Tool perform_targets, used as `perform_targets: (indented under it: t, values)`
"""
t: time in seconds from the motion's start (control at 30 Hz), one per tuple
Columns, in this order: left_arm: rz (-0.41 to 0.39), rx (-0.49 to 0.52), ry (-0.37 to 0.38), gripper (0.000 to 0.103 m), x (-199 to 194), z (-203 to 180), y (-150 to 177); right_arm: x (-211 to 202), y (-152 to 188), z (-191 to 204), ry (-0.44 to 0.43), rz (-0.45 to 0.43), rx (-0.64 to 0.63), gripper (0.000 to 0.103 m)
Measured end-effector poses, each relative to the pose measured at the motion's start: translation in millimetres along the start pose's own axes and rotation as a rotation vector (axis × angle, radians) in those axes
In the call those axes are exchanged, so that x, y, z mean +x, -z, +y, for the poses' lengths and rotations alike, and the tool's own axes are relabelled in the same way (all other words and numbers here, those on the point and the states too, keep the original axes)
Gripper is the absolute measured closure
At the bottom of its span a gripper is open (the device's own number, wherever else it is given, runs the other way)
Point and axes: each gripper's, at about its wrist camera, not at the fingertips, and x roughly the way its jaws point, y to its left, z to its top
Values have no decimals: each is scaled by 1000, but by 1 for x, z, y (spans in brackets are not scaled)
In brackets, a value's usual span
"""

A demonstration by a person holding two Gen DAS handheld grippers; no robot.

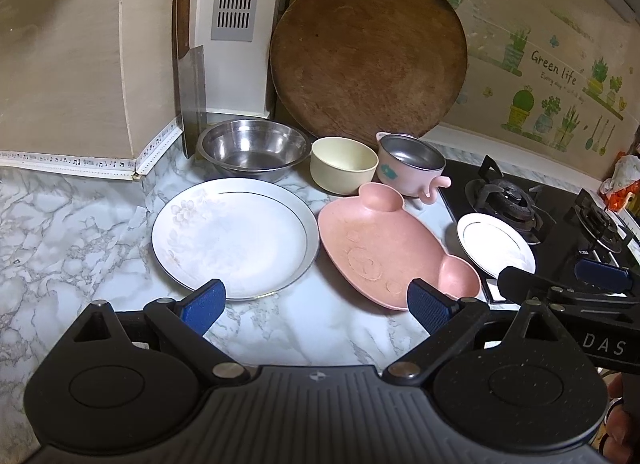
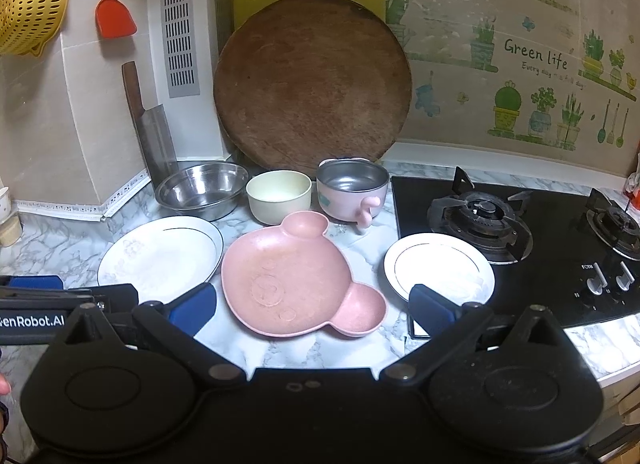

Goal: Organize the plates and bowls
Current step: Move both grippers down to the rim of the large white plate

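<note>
Both our left claw [image 1: 316,306] and right claw [image 2: 314,306] hang spread wide, holding nothing. On the marble surface [image 1: 72,223] lie the large white plate [image 1: 234,238], the pink bear-shaped plate [image 2: 296,276] and the small white plate [image 2: 438,266], which overlaps the gas stove [image 2: 520,232]. The china looks slippery and breakable; we judge a rim pinch best. Behind stand the steel bowl [image 1: 254,149], cream bowl [image 1: 344,163] and handled cup [image 1: 412,163], close-packed, with a cleaver [image 1: 192,83] just beside the steel bowl.
</note>
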Motion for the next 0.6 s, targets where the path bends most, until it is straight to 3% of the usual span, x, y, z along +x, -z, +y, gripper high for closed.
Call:
perform_targets:
  t: [0.17,0.4,0.6]
  values:
    - [-15,-50,-44,5,10,26,-8,13,-6,11,-43,-17,-29,0]
    - [1,-133,-125,5,39,87,-20,52,-25,51,-169,-24,-104,0]
    - [67,-189,-177,5,81,136,-31,121,-44,94,-238,93,-190,1]
